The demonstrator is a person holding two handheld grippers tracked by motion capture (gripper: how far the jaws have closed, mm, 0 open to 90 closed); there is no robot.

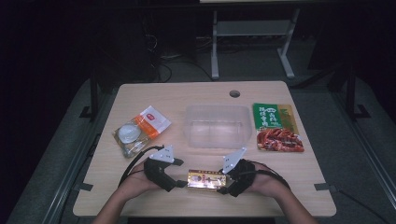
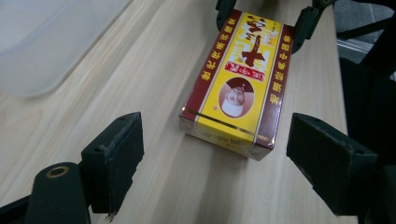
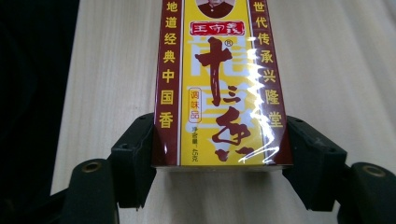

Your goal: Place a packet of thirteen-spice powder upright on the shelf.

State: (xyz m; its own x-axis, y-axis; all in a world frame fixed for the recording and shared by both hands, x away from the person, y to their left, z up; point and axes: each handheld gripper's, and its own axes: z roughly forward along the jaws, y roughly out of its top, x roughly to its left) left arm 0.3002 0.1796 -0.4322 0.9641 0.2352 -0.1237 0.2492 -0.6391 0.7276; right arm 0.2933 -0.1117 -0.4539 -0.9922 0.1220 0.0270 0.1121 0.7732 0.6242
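A yellow and dark red seasoning box (image 1: 205, 179) lies flat near the table's front edge, between my two grippers. My right gripper (image 1: 224, 181) grips one end of it. In the right gripper view both pads press the box (image 3: 219, 84) on its long red sides, so the right gripper (image 3: 219, 158) is shut on it. My left gripper (image 1: 181, 173) faces the other end with its jaws wide apart. In the left gripper view the box (image 2: 238, 79) lies just ahead of the left gripper (image 2: 222, 161), touching neither pad.
A clear plastic tub (image 1: 216, 108) stands mid-table behind the box. An orange and white packet with a round lid (image 1: 142, 128) lies at the left. A green packet (image 1: 273, 115) and a tray of red food (image 1: 279, 140) lie at the right.
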